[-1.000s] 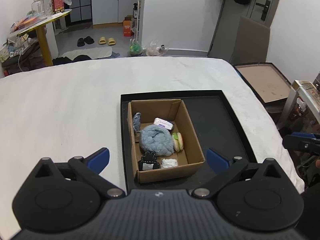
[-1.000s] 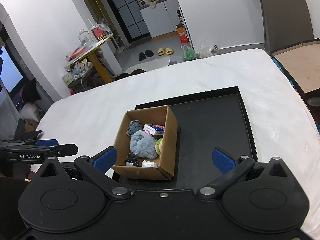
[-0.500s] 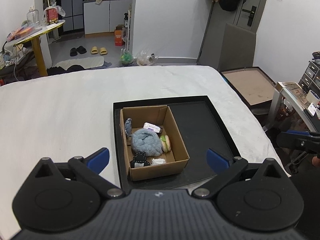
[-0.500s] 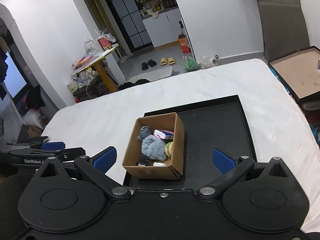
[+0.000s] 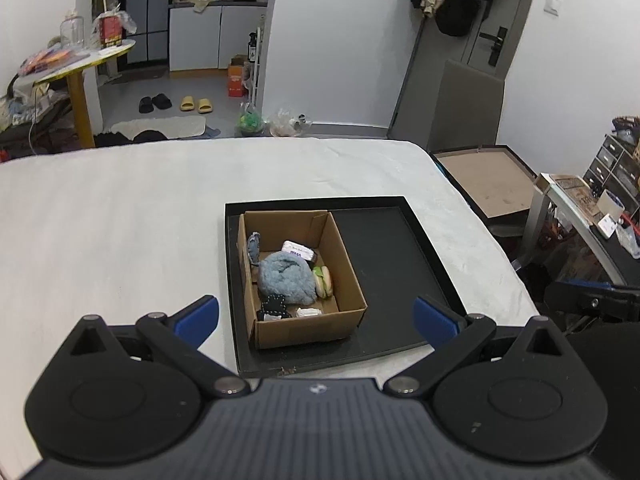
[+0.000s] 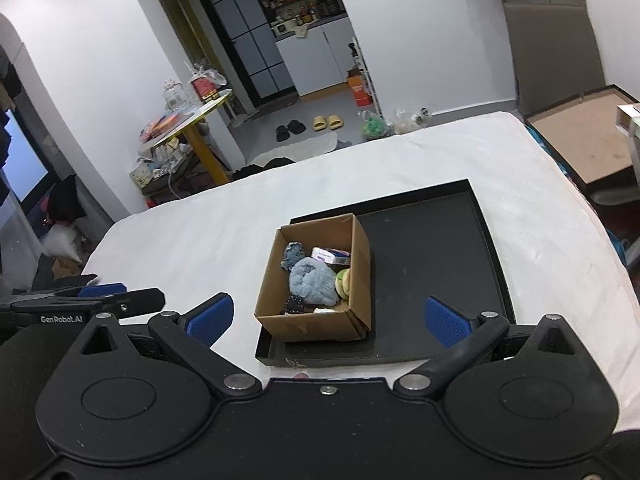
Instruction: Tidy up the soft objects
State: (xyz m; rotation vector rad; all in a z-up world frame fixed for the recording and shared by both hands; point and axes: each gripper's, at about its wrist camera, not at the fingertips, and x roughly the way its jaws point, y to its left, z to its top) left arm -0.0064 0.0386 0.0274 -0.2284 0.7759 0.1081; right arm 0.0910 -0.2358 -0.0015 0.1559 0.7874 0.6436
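A cardboard box [image 5: 344, 322] [image 6: 312, 326] stands in the left half of a black tray [image 5: 396, 260] [image 6: 432, 240] on the white bed. Inside lie a fluffy blue plush [image 5: 286, 278] [image 6: 314, 284], a small burger toy [image 5: 323, 280] [image 6: 344, 282], a tissue pack [image 5: 298, 250] [image 6: 330, 256], a grey-blue piece [image 5: 253, 246] [image 6: 293, 254], a black stitched toy [image 5: 274, 306] and a white item [image 5: 309, 313]. My left gripper [image 5: 316, 316] is open and empty, held back above the tray's near edge. My right gripper [image 6: 326, 316] is open and empty, also high and near.
The white bed [image 5: 112, 220] spreads left and behind the tray. A brown board in a black frame [image 5: 488, 180] lies off the bed's right side. A yellow table [image 5: 76, 68] with clutter, slippers [image 5: 194, 104] and bags stand on the floor beyond.
Both grippers have pulled back and risen, so the box and tray look smaller and farther. Both stay open and empty. The box contents have not moved.
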